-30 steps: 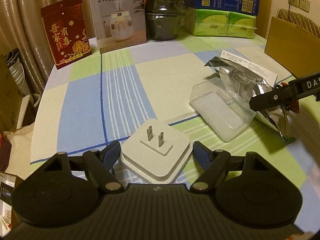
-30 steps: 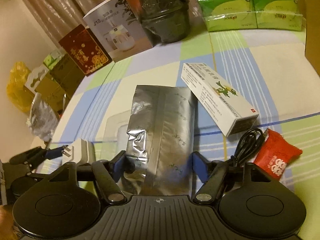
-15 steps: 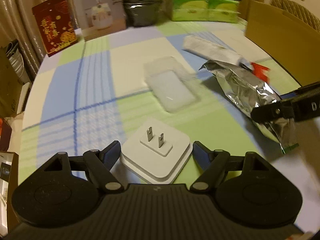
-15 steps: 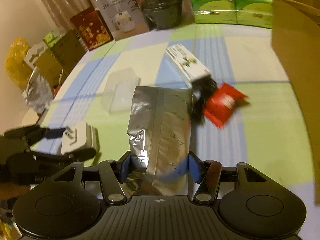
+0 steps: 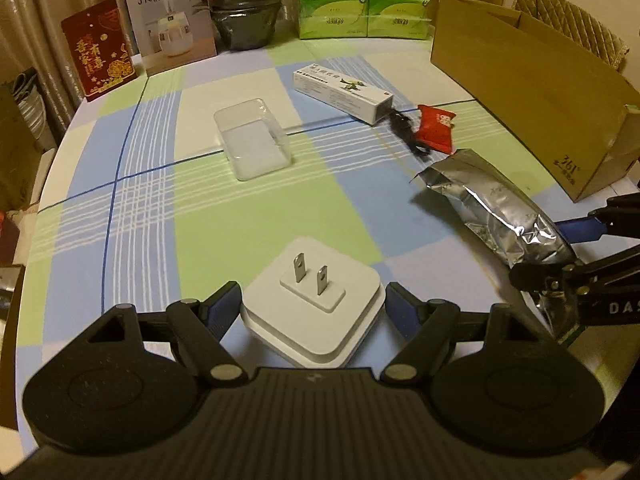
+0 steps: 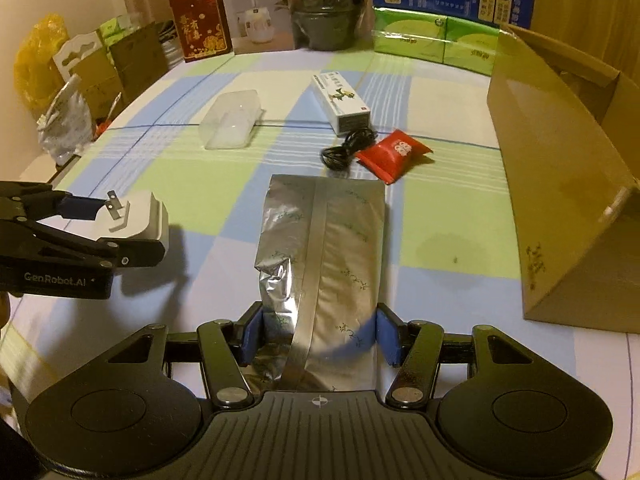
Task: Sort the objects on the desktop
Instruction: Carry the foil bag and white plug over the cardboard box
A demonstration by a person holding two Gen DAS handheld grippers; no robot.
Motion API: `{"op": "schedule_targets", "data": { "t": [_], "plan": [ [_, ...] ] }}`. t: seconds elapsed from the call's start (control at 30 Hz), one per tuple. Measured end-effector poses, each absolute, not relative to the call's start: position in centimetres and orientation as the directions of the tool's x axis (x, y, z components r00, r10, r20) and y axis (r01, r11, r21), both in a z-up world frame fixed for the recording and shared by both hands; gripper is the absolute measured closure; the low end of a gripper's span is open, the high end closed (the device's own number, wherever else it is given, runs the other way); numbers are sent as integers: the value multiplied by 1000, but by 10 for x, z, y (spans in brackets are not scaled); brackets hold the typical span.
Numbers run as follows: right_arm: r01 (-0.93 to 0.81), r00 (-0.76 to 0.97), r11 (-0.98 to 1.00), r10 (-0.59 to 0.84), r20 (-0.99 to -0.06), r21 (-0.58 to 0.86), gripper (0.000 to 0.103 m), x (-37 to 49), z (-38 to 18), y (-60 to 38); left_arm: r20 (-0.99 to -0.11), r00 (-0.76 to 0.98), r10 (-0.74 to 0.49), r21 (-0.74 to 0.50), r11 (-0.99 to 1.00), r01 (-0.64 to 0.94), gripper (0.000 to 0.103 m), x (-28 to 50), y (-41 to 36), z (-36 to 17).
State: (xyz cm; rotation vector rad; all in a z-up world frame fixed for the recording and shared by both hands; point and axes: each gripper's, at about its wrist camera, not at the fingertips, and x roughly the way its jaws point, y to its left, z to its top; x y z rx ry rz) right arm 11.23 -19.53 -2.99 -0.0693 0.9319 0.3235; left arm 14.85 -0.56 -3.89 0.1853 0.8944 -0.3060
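Observation:
My left gripper (image 5: 312, 304) is shut on a white plug adapter (image 5: 314, 304), prongs facing forward, held above the near edge of the checked table; it also shows in the right wrist view (image 6: 138, 222). My right gripper (image 6: 320, 334) is shut on a silver foil pouch (image 6: 324, 248), held above the table; the pouch also shows at the right of the left wrist view (image 5: 496, 208). On the table lie a clear plastic case (image 5: 252, 144), a white carton (image 5: 342, 92), a black cable (image 6: 348, 148) and a red sachet (image 6: 394, 154).
An open cardboard box (image 6: 560, 168) stands at the right edge of the table. At the back stand a red packet (image 5: 98, 64), a humidifier box (image 5: 170, 16), a dark pot (image 5: 246, 4) and green tissue packs (image 5: 364, 16). Bags and boxes (image 6: 72, 92) crowd the left side.
Both grippers have pulled back toward the near edge and risen with their loads. The pouch has come away from the carton, cable and sachet, which now lie farther off.

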Motion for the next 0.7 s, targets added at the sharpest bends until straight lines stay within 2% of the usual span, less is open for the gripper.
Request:
{"op": "schedule_targets", "data": {
  "t": [0.23, 0.4, 0.7],
  "plan": [
    [-320, 562, 944, 256, -786, 79, 48, 106, -35, -202, -763, 625, -164, 16, 962, 272, 28, 123, -14, -44],
    [-332, 555, 940, 259, -791, 75, 43, 106, -39, -201, -754, 638, -157, 31, 961, 274, 28, 117, -11, -50],
    [-336, 542, 938, 262, -799, 79, 41, 108, -46, -201, -756, 642, -128, 94, 949, 300, 28, 114, -18, -61]
  ]
}}
